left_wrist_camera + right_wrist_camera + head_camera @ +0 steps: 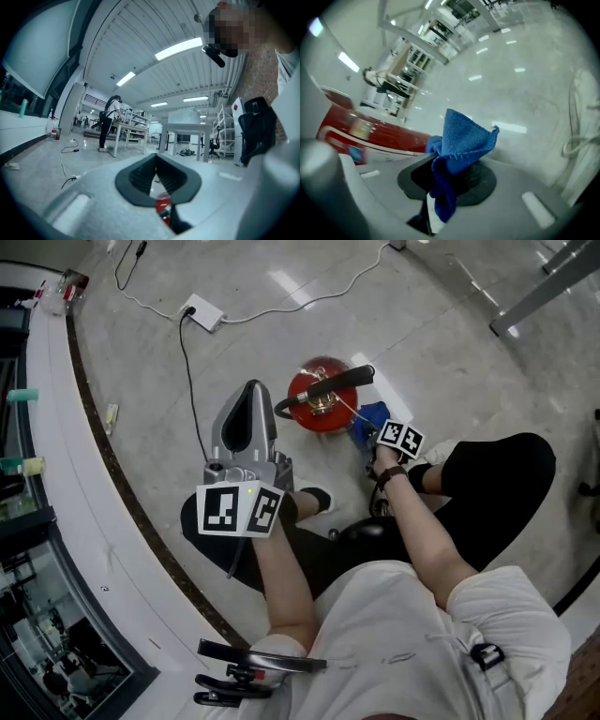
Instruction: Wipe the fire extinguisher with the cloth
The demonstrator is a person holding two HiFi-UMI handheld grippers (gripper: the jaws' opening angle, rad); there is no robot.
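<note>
The right gripper has its 2 jaws clenched on the blue cloth. A bunched fold stands up past the tips and a tail hangs down between the pads. In the head view this gripper sits just beside the fire extinguisher, on the side nearer the person, and the cloth lies against the red body. The right gripper view shows the red cylinder with its pale label band directly behind the cloth.

The left gripper is closed on nothing: its 2 dark pads meet at the tips, and a strip of the extinguisher shows through the slit beneath them. In the head view it is held to the left of the extinguisher, apart from it.

The extinguisher stands on the pale floor, with a black hose curving across its top. Beyond it and to its left lies a white power strip.
</note>
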